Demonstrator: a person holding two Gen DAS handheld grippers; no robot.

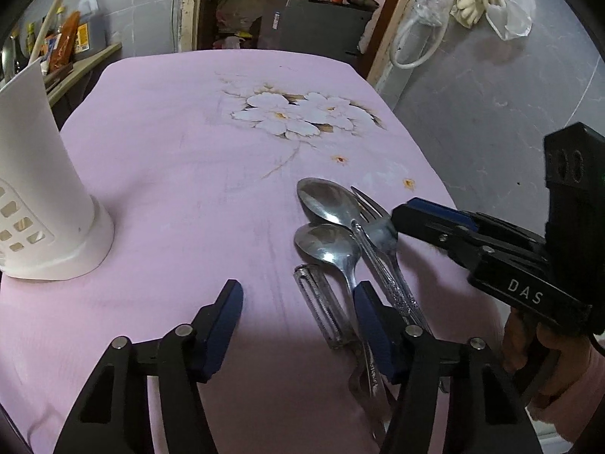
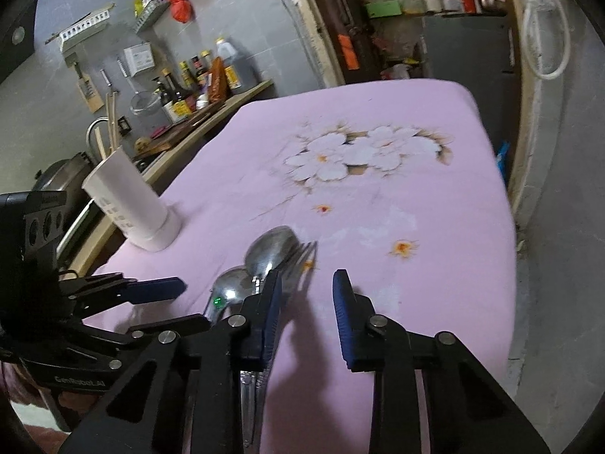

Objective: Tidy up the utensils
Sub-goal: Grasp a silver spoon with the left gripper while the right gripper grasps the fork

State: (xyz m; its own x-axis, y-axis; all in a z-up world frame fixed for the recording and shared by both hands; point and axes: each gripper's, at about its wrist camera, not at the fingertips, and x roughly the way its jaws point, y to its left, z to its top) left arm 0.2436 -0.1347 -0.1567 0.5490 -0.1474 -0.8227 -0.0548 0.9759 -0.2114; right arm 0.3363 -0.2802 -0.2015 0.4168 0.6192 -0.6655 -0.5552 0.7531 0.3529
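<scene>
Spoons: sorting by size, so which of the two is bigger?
The larger spoon, farther from the left gripper, beside the fork; the smaller spoon lies nearer, by the peeler.

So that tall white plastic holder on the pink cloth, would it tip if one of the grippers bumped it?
Probably not easily low down: the tall white plastic utensil holder flares into a wider base. It looks thin-walled with cut-out holes, so likely light, and a knock near its rim might tilt it. On the pink flowered tablecloth it may slide instead.
</scene>
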